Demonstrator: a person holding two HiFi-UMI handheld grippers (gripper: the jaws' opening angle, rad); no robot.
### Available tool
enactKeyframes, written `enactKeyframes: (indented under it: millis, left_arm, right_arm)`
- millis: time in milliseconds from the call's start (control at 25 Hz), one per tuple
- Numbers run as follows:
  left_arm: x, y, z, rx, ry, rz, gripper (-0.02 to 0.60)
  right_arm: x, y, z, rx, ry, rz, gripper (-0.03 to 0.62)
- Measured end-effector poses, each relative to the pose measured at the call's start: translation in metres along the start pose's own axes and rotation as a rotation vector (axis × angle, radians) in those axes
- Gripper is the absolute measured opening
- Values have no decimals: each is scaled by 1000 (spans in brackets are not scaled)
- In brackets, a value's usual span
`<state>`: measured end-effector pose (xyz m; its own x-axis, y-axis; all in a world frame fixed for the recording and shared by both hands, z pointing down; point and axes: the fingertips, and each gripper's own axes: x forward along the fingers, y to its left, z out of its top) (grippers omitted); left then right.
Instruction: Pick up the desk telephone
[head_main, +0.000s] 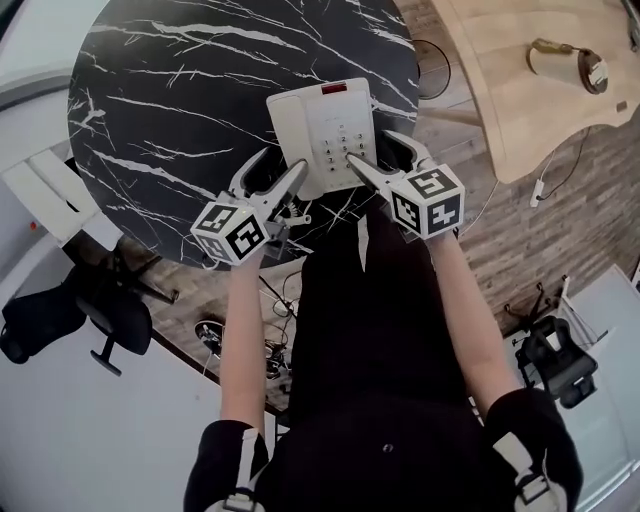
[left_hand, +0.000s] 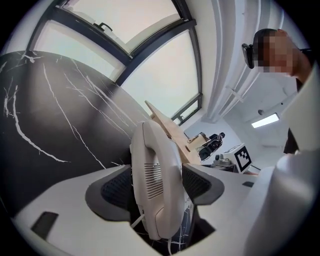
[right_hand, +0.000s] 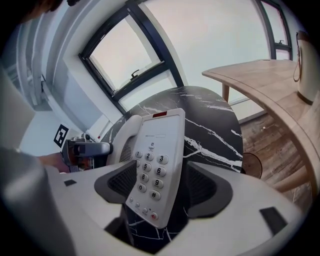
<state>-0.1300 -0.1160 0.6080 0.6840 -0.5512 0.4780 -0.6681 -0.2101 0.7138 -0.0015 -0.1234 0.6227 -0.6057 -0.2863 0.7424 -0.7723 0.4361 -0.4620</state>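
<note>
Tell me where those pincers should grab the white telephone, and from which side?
Probably at its near end, approached from there: left gripper over the handset edge, right gripper over the keypad edge. The desk telephone lies flat and looks too broad for one gripper.

My left claw (left_hand: 158, 192) is open around the desk telephone (left_hand: 152, 150), handset side facing me, pads not pressing. The black marbled tabletop (left_hand: 50, 125) spreads behind it, and a marker cube (left_hand: 242, 157) shows beyond.

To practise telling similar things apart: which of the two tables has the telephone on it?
The round black marble table holds the white desk telephone; the pale wooden table at upper right does not.
</note>
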Motion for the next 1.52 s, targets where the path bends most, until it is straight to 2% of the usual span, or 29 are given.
enactKeyframes:
  millis: [440, 720, 1000, 1160, 1320, 1520]
  left_arm:
    - [13, -1, -3, 14, 29, -88, 339]
    - [16, -4, -5, 21, 51, -146, 341]
    - [17, -5, -7, 48, 81, -163, 351]
    - [18, -3, -7, 30, 68, -165, 356]
    - [18, -1, -6, 12, 47, -163, 364]
    - [19, -1, -8, -13, 61, -166, 370]
  right_arm:
    - [26, 2, -4, -14, 48, 8, 310]
    - [29, 0, -6, 30, 43, 49, 310]
    - [30, -3, -9, 73, 68, 90, 314]
    - [32, -3, -8, 88, 72, 133, 314]
    - [32, -3, -8, 89, 54, 133, 314]
    - [31, -3, -9, 99, 30, 128, 314]
